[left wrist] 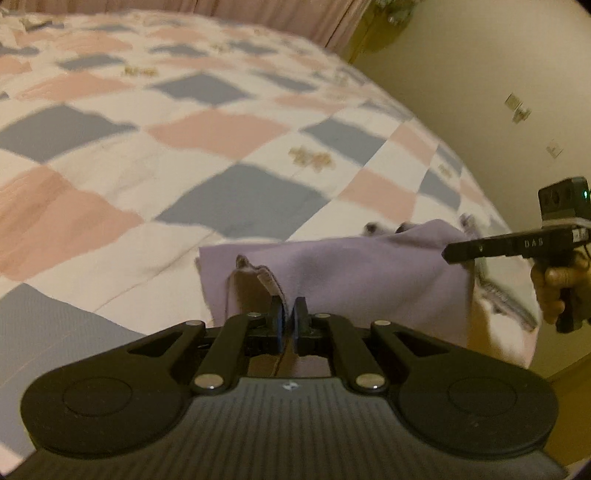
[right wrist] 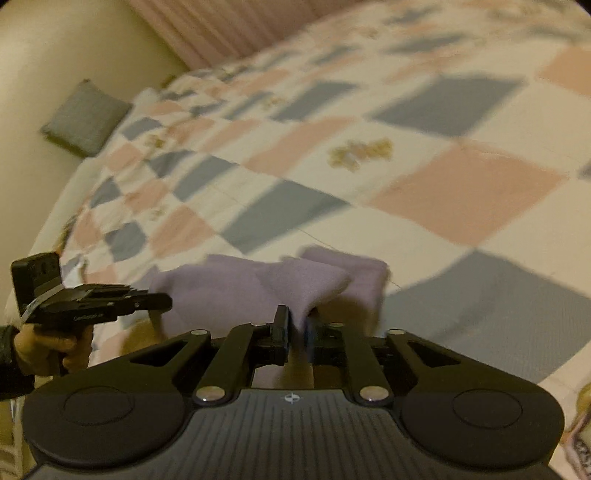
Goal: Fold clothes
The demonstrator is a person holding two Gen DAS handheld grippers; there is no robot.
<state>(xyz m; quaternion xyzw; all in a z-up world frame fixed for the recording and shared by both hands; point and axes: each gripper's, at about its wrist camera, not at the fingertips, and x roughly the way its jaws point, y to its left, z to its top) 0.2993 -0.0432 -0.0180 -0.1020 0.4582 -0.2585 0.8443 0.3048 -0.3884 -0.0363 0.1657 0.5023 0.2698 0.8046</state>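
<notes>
A lilac garment hangs stretched between both grippers just above the near edge of the bed. My left gripper is shut on one edge of it, near a ribbed hem. In the right wrist view the same lilac garment spreads ahead, and my right gripper is shut on a fold of its cloth. The right gripper shows at the right edge of the left wrist view, held by a hand. The left gripper appears at the left of the right wrist view.
A patchwork quilt of pink, blue and white squares covers the bed. A grey cushion lies at the bed's far left corner against the wall. Pink curtains hang behind the bed. The views are motion-blurred.
</notes>
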